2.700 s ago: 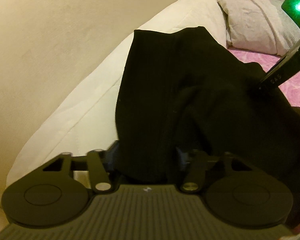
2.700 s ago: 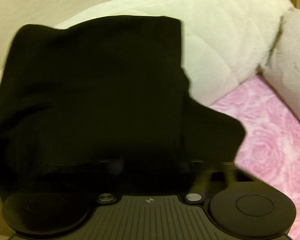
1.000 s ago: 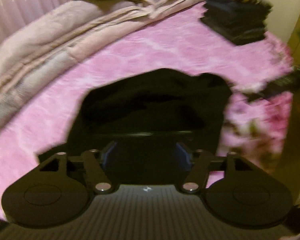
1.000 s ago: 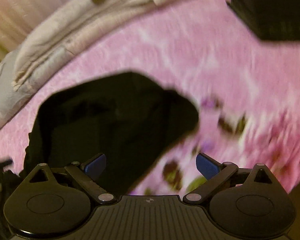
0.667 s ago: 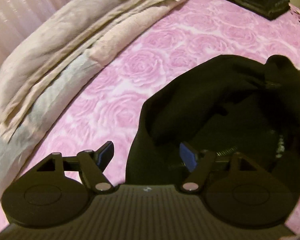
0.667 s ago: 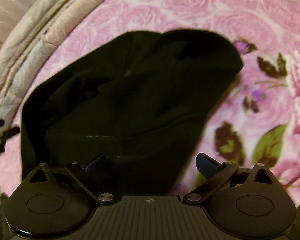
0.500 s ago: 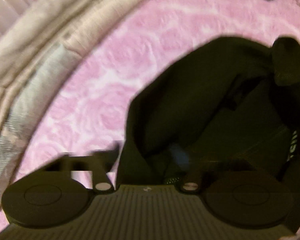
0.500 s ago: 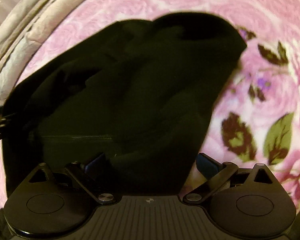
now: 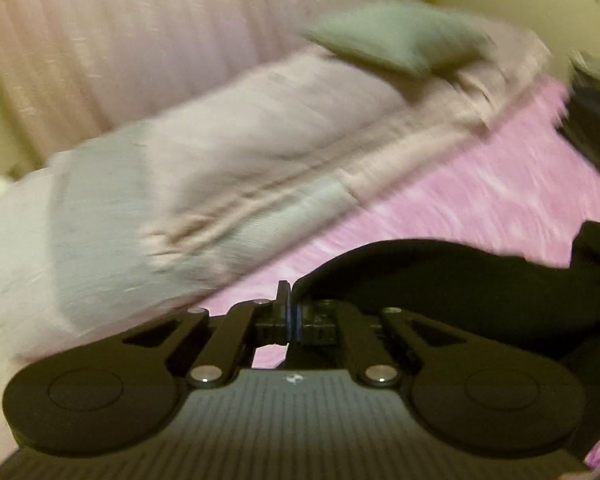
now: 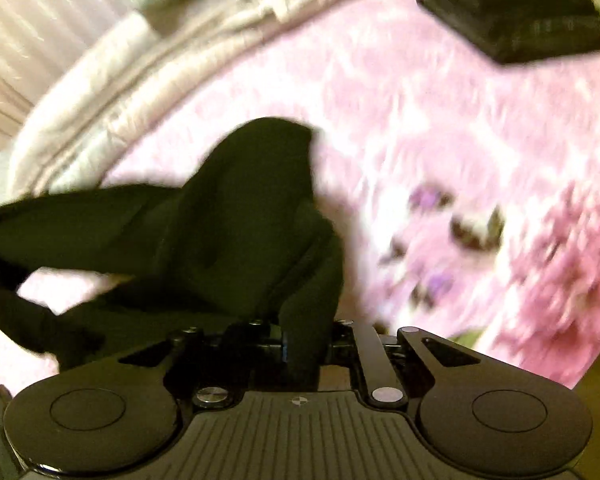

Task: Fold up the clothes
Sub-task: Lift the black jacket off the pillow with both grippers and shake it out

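Observation:
A black garment [image 10: 228, 232] hangs bunched over the pink rose bedspread [image 10: 420, 128]. My right gripper [image 10: 304, 344] is shut on a thick fold of it that rises between the fingers. The cloth stretches away to the left edge of the right wrist view. In the left wrist view the same black garment [image 9: 460, 288] spreads to the right, and its edge meets the fingertips of my left gripper [image 9: 291, 312], whose blue pads are pressed together on that edge. Both views are motion-blurred.
A folded beige and grey quilt [image 9: 204, 168] lies along the far side of the bed, with a grey-green pillow [image 9: 396, 40] on it and a pale curtain [image 9: 120, 40] behind. A stack of dark folded clothes [image 10: 512, 4] sits at the far right.
Both grippers were open over the garment lying on the bed; now both have shut on it and the cloth is lifted and pulled between them. Both views have tilted upward.

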Action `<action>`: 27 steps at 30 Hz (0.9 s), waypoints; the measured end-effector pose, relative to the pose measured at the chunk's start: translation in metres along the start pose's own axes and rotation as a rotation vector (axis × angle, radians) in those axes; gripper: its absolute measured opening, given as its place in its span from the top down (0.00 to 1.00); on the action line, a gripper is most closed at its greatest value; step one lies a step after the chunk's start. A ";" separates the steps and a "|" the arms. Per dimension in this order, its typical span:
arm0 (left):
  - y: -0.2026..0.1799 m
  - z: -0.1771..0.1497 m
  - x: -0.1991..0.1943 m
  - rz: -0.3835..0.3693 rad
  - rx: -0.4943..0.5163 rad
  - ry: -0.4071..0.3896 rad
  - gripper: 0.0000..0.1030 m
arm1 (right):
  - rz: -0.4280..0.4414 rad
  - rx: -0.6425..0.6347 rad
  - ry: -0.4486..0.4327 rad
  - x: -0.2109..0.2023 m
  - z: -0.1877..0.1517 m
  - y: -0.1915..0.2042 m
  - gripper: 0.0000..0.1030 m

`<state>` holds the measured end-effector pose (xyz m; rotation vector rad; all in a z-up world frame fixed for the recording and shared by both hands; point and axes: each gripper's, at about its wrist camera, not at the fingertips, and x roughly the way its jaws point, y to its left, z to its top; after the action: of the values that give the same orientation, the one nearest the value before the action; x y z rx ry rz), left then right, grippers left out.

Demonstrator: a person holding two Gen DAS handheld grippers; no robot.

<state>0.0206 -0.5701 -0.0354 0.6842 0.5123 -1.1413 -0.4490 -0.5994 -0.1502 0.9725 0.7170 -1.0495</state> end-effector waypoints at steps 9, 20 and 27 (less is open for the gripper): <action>0.018 -0.027 -0.153 0.222 -0.145 -0.138 0.99 | 0.195 -0.288 -0.188 -0.078 0.038 0.058 0.91; 0.061 -0.047 -0.339 0.328 -0.157 -0.485 0.99 | 0.268 -0.391 -0.518 -0.228 -0.019 0.128 0.91; 0.090 -0.065 -0.463 0.430 -0.204 -0.668 0.99 | 0.265 -0.487 -0.677 -0.306 -0.020 0.160 0.91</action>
<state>-0.0545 -0.2018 0.2566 0.1896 -0.0897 -0.8262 -0.4071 -0.4377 0.1531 0.2439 0.2439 -0.8361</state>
